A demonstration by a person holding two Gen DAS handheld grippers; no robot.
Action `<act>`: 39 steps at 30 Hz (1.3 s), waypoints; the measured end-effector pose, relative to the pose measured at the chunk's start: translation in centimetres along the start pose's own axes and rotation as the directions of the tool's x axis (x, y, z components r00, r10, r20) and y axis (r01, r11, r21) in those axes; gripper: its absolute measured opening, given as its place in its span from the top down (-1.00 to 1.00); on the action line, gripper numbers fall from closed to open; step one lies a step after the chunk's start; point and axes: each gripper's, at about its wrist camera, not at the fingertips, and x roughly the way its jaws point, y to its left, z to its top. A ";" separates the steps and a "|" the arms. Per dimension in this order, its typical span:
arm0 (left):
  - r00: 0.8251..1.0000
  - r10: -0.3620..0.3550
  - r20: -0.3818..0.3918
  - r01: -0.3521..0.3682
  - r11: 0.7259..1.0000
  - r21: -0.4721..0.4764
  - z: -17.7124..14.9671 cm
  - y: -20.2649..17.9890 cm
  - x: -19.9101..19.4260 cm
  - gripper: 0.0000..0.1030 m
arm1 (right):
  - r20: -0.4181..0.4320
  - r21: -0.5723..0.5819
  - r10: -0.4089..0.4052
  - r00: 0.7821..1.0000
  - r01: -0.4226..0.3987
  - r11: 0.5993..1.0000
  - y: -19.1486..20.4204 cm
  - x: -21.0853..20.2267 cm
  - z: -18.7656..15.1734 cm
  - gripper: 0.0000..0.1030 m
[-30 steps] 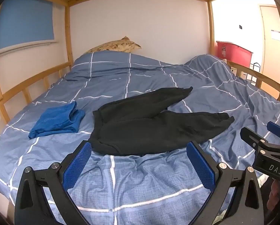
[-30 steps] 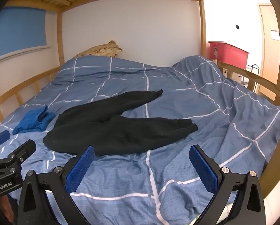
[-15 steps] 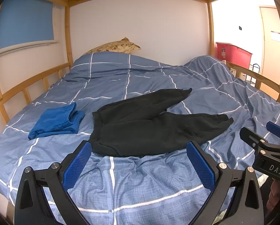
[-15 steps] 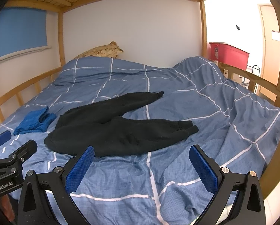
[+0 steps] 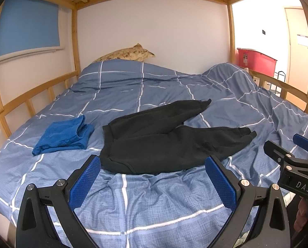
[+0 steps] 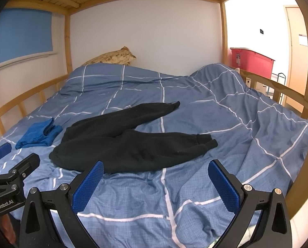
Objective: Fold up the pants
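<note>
A folded blue cloth (image 5: 64, 135) lies on the checked duvet (image 5: 154, 86) (patterned pillow (image 5: 127, 54) behind), red bin (image 5: 256, 62) beyond.

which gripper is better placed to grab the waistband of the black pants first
Left, probably. In the left wrist view the waistband end of the black pants lies just beyond the open left gripper. The right gripper, also open, faces the lower leg and bare duvet.

"DAS" on right tool (image 5: 298, 161); "GenRobot.AI" on left tool (image 6: 13, 177); bin label illegible.
</note>
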 end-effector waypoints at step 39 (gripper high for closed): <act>1.000 -0.002 0.016 0.002 1.000 0.000 0.1 -0.1 -0.7 -1.00 | -0.001 0.002 0.003 1.000 -0.003 1.000 0.2 -0.4 0.7 -0.99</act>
